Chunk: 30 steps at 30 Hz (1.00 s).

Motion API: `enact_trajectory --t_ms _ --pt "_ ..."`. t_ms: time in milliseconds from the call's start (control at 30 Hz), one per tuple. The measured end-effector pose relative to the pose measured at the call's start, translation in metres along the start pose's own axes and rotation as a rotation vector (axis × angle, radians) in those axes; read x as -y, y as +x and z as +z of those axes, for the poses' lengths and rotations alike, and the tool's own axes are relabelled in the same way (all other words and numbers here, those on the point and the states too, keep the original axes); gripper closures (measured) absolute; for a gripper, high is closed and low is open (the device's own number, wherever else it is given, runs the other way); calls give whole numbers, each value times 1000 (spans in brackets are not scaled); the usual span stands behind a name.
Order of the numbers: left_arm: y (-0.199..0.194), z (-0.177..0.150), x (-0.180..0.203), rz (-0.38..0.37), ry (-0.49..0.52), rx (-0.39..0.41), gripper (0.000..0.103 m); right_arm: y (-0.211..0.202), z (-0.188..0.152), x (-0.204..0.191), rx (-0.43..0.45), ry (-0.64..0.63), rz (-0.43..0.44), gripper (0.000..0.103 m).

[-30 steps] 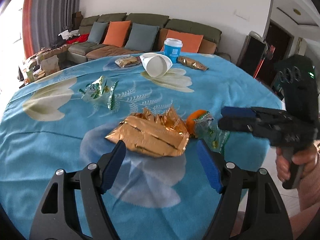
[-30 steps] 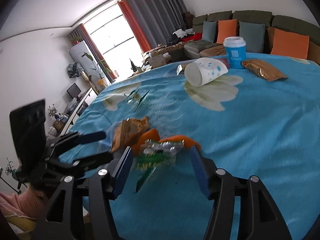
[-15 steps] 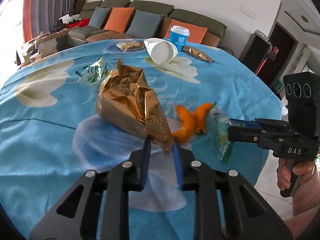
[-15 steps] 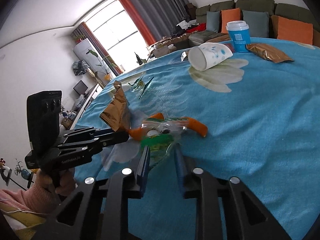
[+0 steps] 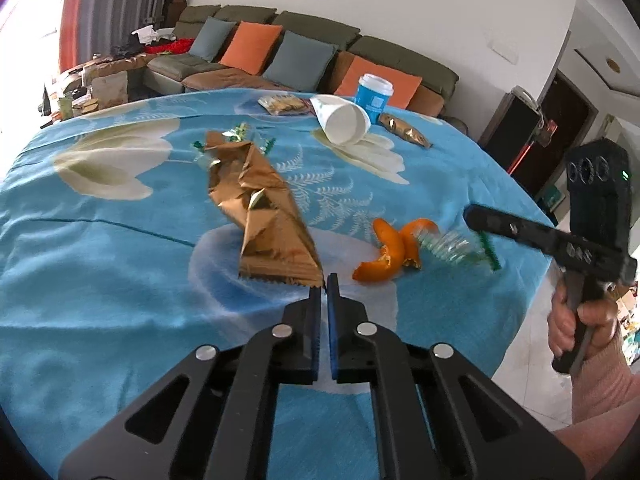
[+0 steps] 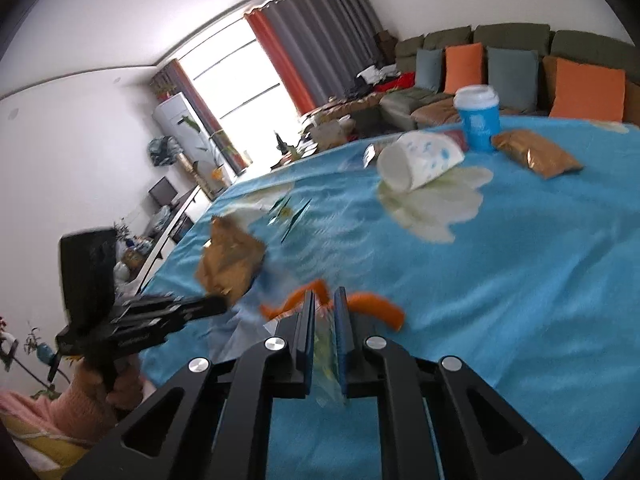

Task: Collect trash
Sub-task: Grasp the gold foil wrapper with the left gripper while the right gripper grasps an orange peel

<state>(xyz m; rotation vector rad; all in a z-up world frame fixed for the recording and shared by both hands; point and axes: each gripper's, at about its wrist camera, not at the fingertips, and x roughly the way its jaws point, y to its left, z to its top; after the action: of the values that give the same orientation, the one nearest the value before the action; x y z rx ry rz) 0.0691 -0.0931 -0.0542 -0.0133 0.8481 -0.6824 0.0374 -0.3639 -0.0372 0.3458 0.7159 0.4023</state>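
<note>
My left gripper point(image 5: 324, 286) is shut on the corner of a crumpled gold foil wrapper point(image 5: 264, 216) and holds it lifted over the blue flowered tablecloth point(image 5: 100, 264). My right gripper point(image 6: 324, 300) is shut on a clear and green wrapper point(image 6: 326, 356), which also shows in the left wrist view point(image 5: 456, 246) hanging from the right gripper point(image 5: 474, 214). Orange peel point(image 5: 390, 248) lies on the cloth between the two grippers. In the right wrist view the gold wrapper point(image 6: 230, 264) hangs from the left gripper point(image 6: 218, 304).
Farther back lie a green wrapper point(image 5: 236, 140), a tipped white paper cup point(image 5: 342, 120), an upright blue cup point(image 5: 374, 96), a clear snack bag point(image 5: 282, 104) and a brown packet point(image 5: 404, 130). A sofa with cushions point(image 5: 280, 56) stands behind. The table edge point(image 5: 532, 280) drops off at right.
Both grippers closed, the left on the gold wrapper, the right on the green wrapper, and lifted them off the cloth. The orange peel is uncovered.
</note>
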Motion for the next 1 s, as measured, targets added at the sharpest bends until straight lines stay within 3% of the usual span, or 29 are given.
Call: enact_trajectory --t_ms 233,367,567,1000 --pt "-19 -9 -10 19 -19 22 100 4 21 9 37 2 -18 91" --pt "-25 -15 -16 15 -29 26 100 11 16 9 -12 -30 -63 66" --pt "-32 -23 -24 26 -46 31 100 37 3 22 -127 -50 -98 66" --pt "-49 -33 -45 64 -85 52 100 52 2 13 -189 -119 -10 67"
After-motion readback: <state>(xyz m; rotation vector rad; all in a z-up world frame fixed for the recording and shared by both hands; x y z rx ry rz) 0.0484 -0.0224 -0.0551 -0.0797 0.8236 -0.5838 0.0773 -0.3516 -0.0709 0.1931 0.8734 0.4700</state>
